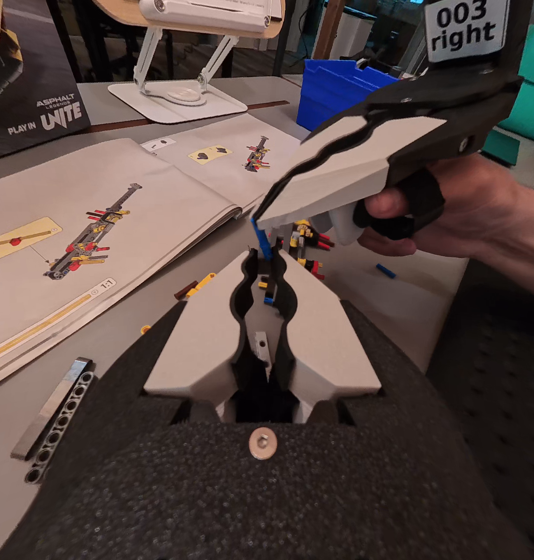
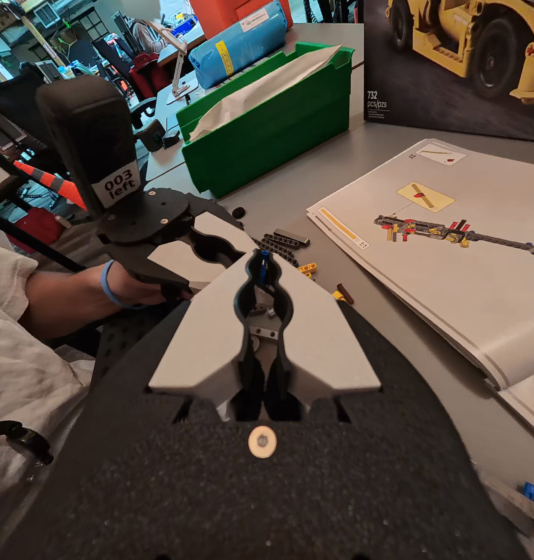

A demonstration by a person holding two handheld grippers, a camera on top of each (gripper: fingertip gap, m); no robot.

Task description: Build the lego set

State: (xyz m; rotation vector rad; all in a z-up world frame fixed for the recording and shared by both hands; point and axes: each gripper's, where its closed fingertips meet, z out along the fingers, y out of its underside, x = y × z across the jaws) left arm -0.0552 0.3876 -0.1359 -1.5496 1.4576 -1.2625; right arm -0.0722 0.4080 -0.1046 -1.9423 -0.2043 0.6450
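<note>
Pinching blue pin (image 1: 262, 239), right tongs (image 1: 255, 220)

Blue pin (image 1: 262, 239), green bin (image 2: 268, 133), grey beam (image 1: 60, 421), pale grey fingers (image 1: 205, 327).

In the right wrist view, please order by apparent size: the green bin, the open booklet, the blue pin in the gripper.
1. open booklet, though it is nearer the camera
2. green bin, close behind
3. blue pin, by far the smallest
</note>
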